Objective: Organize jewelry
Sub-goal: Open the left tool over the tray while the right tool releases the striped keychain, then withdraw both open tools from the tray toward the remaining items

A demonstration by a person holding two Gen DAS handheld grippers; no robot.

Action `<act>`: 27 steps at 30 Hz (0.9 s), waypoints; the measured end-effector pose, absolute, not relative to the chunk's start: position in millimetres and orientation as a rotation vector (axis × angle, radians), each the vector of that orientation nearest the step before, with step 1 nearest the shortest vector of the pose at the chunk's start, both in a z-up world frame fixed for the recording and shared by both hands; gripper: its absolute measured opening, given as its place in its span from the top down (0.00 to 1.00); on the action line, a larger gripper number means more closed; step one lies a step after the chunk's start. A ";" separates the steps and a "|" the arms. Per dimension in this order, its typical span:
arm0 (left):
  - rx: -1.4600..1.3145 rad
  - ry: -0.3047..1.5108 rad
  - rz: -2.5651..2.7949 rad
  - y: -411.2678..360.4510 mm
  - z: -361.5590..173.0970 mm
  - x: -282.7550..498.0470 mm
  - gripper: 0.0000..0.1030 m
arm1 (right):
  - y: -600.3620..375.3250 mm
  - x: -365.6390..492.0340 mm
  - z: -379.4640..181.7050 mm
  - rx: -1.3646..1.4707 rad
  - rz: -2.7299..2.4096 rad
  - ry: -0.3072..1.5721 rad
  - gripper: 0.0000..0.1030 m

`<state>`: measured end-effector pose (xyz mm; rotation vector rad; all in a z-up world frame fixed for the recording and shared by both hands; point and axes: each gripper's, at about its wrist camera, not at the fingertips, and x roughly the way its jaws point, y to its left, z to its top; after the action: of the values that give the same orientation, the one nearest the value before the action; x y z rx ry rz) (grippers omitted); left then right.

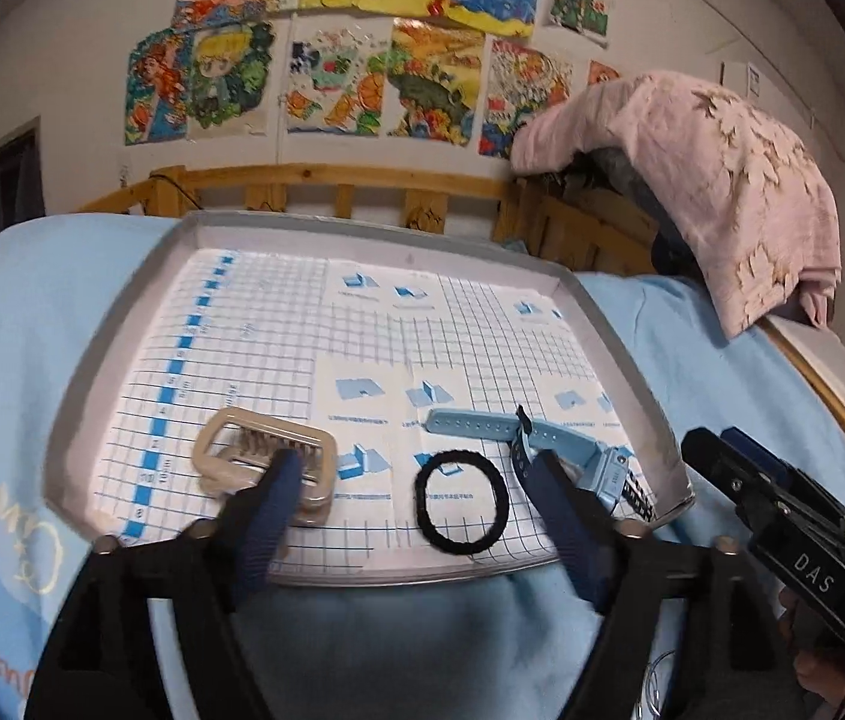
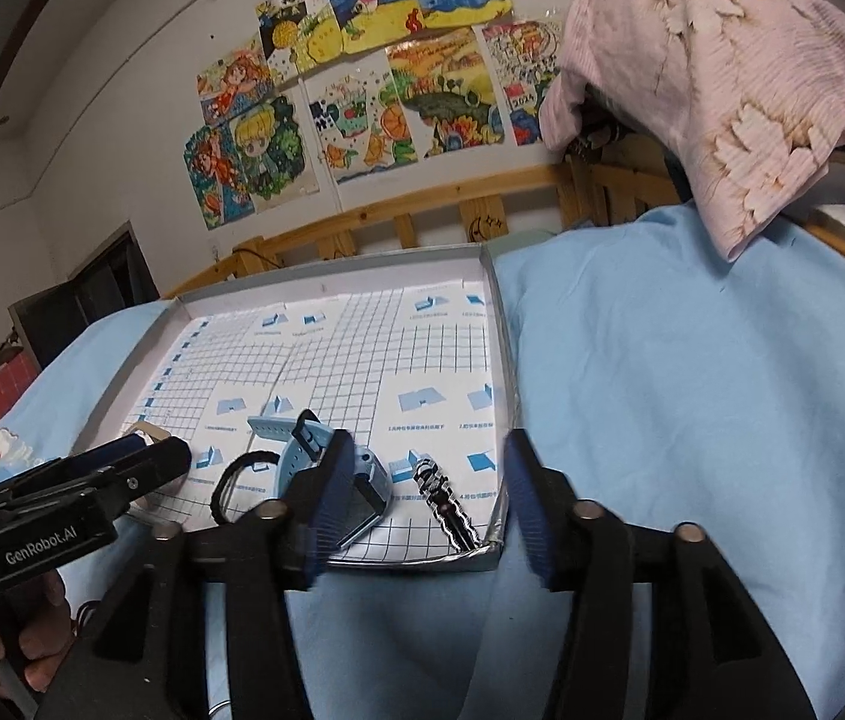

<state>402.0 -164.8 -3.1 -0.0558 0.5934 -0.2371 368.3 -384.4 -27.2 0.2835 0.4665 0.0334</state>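
Both wide open, holding nothing: left tool (image 1: 416, 480) straddling black hair tie (image 1: 462, 501); right tool (image 2: 422, 474) over bracelet (image 2: 445, 501), beside tray's right wall (image 2: 506, 372).

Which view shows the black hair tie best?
The left wrist view: the black hair tie lies whole and unobstructed on the tray's grid lining, between the fingers. In the right wrist view, only part of its loop shows, beside the blue watch.

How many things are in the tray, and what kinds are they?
Hair clip: 1
Black hair tie: 1
Blue watch: 1
Black-and-silver chain bracelet: 1
Total in the tray: 4
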 end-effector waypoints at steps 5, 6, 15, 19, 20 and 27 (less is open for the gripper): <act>-0.064 0.530 -0.209 -157.3 7.8 382.8 0.01 | -384.4 355.0 -20.5 0.265 0.024 0.428 0.37; -0.070 0.509 -0.205 -154.3 11.2 376.8 0.00 | -383.2 351.2 -18.9 0.258 0.019 0.417 0.31; -0.119 0.443 -0.153 -131.1 26.5 341.5 0.00 | -384.2 314.2 3.1 0.242 -0.013 0.306 0.05; -0.123 0.425 -0.125 -121.2 32.1 322.4 0.00 | -381.9 298.8 12.2 0.240 -0.031 0.267 0.04; -0.122 0.421 -0.121 -118.5 33.6 317.5 0.00 | -379.9 295.9 14.6 0.239 -0.033 0.260 0.04; -0.094 0.393 -0.086 -94.6 41.5 271.3 0.00 | -369.9 249.6 25.3 0.269 -0.032 0.208 0.04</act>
<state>271.3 -94.6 41.5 -0.0940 0.3926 -0.0863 249.6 -369.9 25.3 0.2688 0.2081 -0.0321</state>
